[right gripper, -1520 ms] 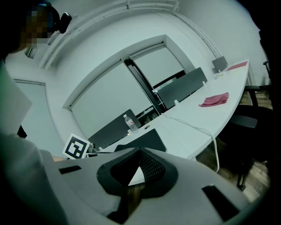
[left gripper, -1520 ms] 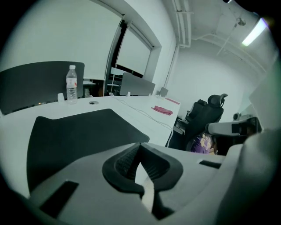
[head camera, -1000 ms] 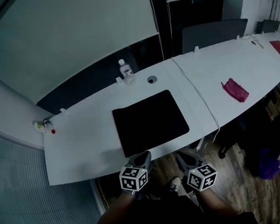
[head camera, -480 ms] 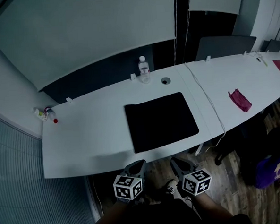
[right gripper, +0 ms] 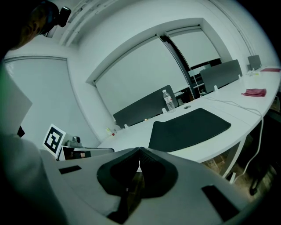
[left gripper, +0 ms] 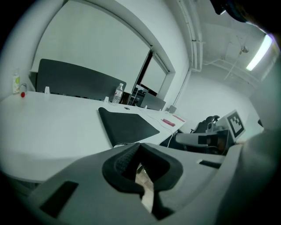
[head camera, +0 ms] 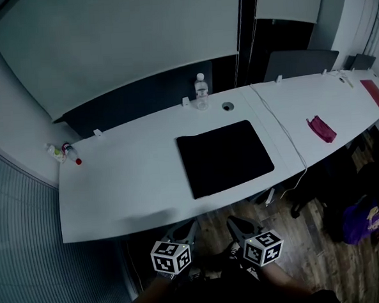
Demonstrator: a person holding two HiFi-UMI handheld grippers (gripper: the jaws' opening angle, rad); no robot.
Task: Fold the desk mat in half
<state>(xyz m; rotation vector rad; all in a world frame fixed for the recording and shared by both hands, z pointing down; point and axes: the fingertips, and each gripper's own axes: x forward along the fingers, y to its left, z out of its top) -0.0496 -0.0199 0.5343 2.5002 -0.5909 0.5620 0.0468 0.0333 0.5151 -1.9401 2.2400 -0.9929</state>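
The black desk mat (head camera: 225, 157) lies flat and unfolded on the long white desk (head camera: 121, 184), near its front edge; it also shows in the left gripper view (left gripper: 127, 124) and the right gripper view (right gripper: 189, 128). My left gripper (head camera: 183, 230) and right gripper (head camera: 235, 224) hang side by side off the desk's front edge, over the wooden floor, short of the mat. Both are shut with nothing between their jaws. Neither touches the mat or the desk.
A water bottle (head camera: 201, 91) and a cable hole (head camera: 228, 106) sit behind the mat. A white cable (head camera: 285, 138) crosses the desk right of the mat, and a red cloth (head camera: 320, 128) lies further right. Small bottles (head camera: 60, 152) stand at the far left. A purple bag (head camera: 360, 223) sits on the floor.
Both grippers have drawn back from the desk's front edge toward me, and the desk and mat sit further off in the head view. The mat has not moved.
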